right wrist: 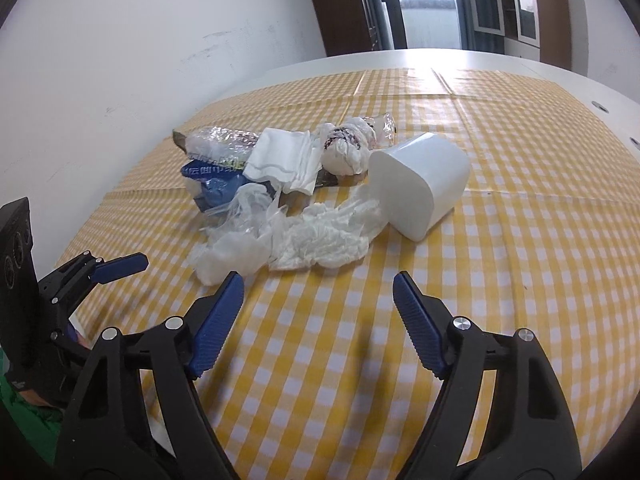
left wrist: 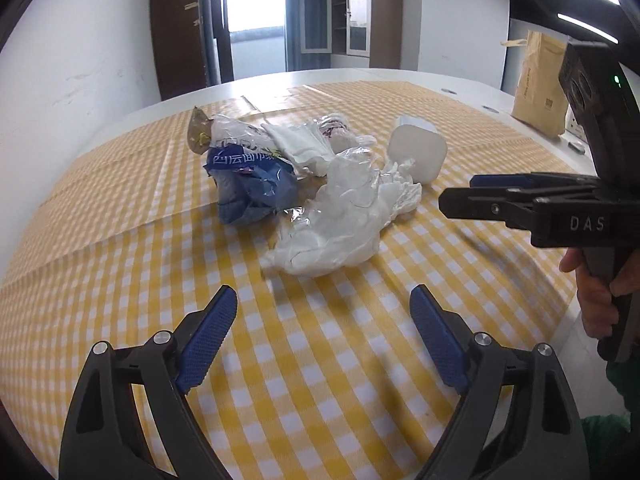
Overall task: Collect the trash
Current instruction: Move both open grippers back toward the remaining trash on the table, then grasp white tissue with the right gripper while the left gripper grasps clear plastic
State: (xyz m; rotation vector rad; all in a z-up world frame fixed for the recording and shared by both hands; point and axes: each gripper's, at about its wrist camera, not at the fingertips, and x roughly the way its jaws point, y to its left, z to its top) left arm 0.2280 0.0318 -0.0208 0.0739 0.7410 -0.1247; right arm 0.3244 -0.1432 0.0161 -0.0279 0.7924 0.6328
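We counted one white bin (right wrist: 420, 190), one blue wrapper (right wrist: 212, 190), one folded napkin (right wrist: 280, 158), two crumpled tissues (right wrist: 324, 236), one paper bag (left wrist: 540, 88).

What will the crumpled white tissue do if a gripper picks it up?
The crumpled white tissue looks thin and wrinkly, so it would probably flop and squash flat. It seems very light. One end reaches the tipped white bin, so pulling may drag it out.

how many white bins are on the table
1. The white bin lies tipped on its side on the checked tablecloth, at the right end of the trash pile, crumpled tissue spilling from its mouth. None looks hidden.
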